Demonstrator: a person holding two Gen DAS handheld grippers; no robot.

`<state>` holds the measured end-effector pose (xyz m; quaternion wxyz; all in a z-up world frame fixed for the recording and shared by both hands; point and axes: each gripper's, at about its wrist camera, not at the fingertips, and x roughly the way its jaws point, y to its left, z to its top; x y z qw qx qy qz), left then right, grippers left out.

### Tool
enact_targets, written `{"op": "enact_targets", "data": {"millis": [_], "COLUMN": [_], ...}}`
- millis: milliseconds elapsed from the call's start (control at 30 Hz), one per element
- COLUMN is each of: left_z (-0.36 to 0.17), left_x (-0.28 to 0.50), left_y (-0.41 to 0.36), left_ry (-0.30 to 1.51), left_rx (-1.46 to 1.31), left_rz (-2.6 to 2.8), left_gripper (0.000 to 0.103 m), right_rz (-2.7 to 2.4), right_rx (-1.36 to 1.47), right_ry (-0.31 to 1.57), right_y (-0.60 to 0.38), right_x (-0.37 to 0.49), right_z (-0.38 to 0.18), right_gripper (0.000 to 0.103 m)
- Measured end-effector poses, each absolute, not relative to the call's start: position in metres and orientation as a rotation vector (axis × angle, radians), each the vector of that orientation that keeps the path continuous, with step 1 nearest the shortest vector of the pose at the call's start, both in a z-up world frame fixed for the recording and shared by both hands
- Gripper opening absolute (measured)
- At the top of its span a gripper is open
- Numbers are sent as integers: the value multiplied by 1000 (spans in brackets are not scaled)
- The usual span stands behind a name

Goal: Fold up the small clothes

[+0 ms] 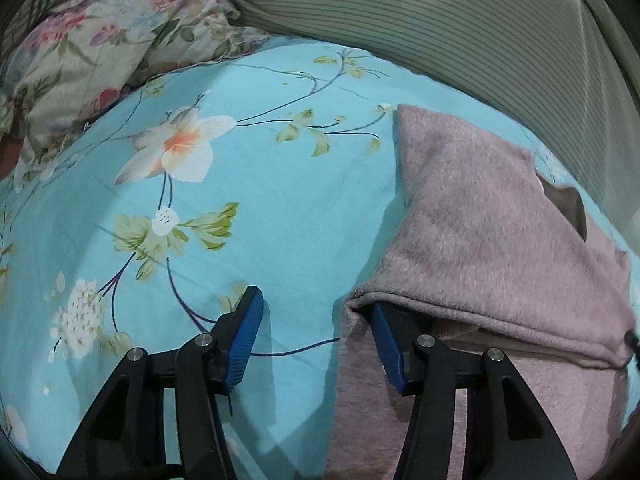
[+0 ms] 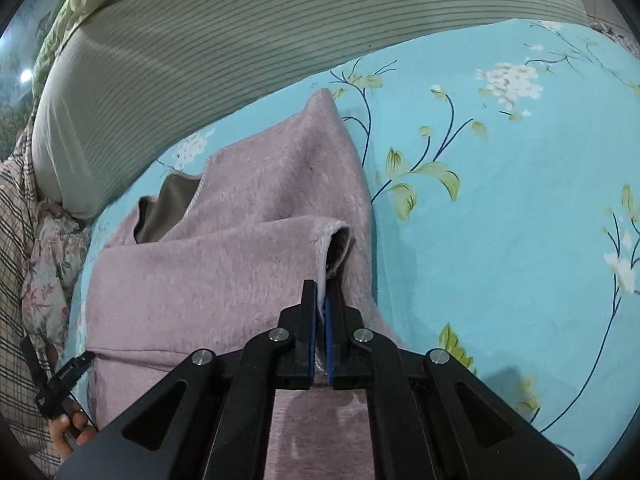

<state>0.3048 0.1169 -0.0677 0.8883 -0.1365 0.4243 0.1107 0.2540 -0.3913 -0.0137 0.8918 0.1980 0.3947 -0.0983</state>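
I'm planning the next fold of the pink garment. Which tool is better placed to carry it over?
Right. The right tool is already shut on an edge of the pink garment. The left tool is open: one finger sits under a fold, the other over the blue sheet.

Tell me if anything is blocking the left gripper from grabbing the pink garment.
Nothing visible does. The left gripper is open at the pink garment, one finger already tucked under its folded hem; only the blue sheet lies between the jaws.
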Motion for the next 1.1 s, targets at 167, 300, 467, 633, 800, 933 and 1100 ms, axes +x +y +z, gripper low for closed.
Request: {"op": "enact_targets", "data": {"millis": [167,300,467,633,800,933,1100], "left_z": [-68,-65,-43,-50,-64,-61,-56], "left_x": [300,295,286,319,322,292,238], "left_y": [125,128,121,98,105,109,110], "left_ry": [880,903,851,916,978,993,1003], "left_rx": [-326,-352,-401,-278,-235,-249,-279], "left_rz": [233,209,91,118,140,89,-13], "left_gripper": [53,47,46,48,50,48,54], "right_rz": [-240,-256,-82,-176,-192,-130,-82], "right_rx": [441,363,322,317,343,338,314], "right_ry": [807,695,825,909,869,853,860], "right_y": [-400,-387,-358,-368,-377,-362,-346], "right_x": [247,230,263,271,242,207,148], "right_z": [-7,20,2,-28,-7,9,14], "right_gripper": [8,9,10,9,10,44,48]}}
